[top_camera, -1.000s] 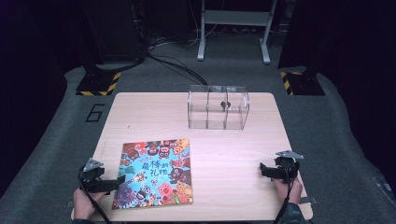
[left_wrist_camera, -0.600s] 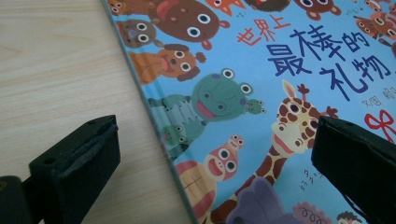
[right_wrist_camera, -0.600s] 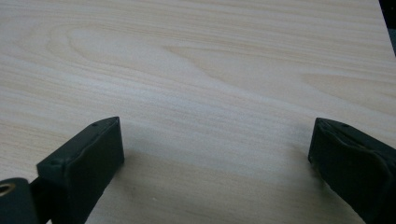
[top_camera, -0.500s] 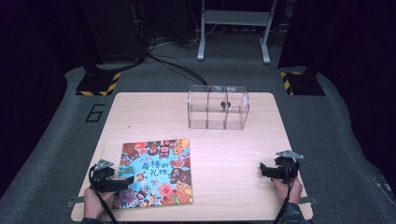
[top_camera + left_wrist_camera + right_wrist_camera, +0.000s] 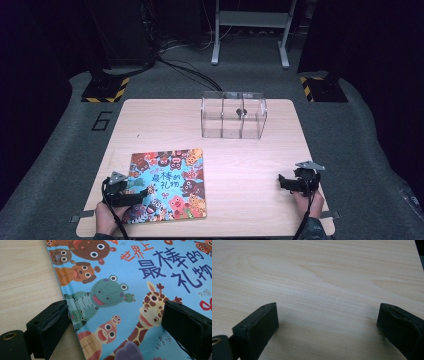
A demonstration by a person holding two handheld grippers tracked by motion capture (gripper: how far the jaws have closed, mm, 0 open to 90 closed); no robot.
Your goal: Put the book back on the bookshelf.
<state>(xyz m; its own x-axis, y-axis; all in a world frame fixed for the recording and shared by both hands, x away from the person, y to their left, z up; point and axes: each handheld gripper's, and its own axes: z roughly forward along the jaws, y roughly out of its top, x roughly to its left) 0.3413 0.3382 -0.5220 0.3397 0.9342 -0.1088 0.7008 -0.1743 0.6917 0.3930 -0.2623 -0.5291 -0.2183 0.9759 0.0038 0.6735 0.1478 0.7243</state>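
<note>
A: What's changed at the pale wooden worktop [image 5: 240, 165] vs. a sec ago?

B: Left gripper [image 5: 131, 194] has slid in from the worktop's left edge and is now over the left margin of the flat, glossy picture book with a blue cover of cartoon animals [image 5: 167, 182]. Its fingers [image 5: 47, 322] have just been closing a little but are spread wide, one beside the book's left edge over bare wood, the other over the giraffe on the cover. Nothing pinched yet.

A: And the book itself?

B: Same spot: flat on the worktop near the front-left corner, closed, cover up.

A: Right side?

B: Right gripper [image 5: 287, 182] hasn't budged, parked by the front-right corner, fingers [image 5: 257, 327] spread apart w/ bare wood between them, holding nothing.

A: What does it mean for the job?

B: Prob. the approach is done and the grab at the book's left edge comes next; the fingers straddle that edge now. The clear plastic box w/ compartments [image 5: 233, 115], well apart near the back edge, may be where it's headed, but can't tell.
</note>
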